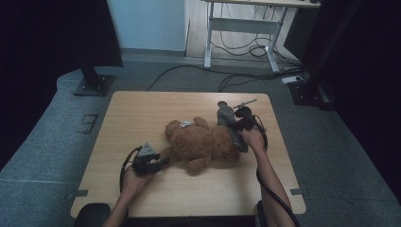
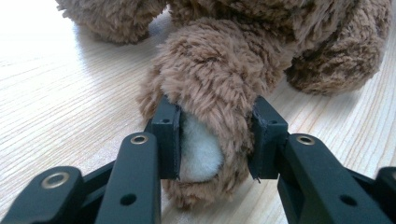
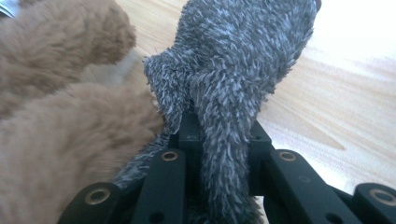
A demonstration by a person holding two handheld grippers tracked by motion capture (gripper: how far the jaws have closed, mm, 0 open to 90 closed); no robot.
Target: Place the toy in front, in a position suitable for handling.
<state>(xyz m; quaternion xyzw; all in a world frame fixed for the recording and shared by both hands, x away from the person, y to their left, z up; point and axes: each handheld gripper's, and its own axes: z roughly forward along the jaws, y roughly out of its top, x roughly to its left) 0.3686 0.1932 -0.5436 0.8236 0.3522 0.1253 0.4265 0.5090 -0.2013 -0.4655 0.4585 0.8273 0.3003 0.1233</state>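
Observation:
A brown teddy bear [image 1: 203, 144] lies across the middle of the wooden table [image 1: 142, 109]. In the left gripper view, my left gripper [image 2: 217, 112] is shut on the bear's paw [image 2: 219, 70], and its white sole patch [image 2: 198, 151] bulges between the pads. In the high view that gripper [image 1: 161, 162] sits at the bear's left end. My right gripper [image 3: 222, 133] is shut on a grey fuzzy piece of cloth [image 3: 243, 51], which stands up beside the bear's brown fur [image 3: 60, 140]. From above, the grey cloth [image 1: 226, 115] hangs at the bear's right side, by my right gripper [image 1: 236, 127].
The table's front and left parts are bare wood. On the floor behind stand a white desk frame [image 1: 241, 23] with loose cables [image 1: 246, 49] and a black stand base [image 1: 93, 84] at the far left.

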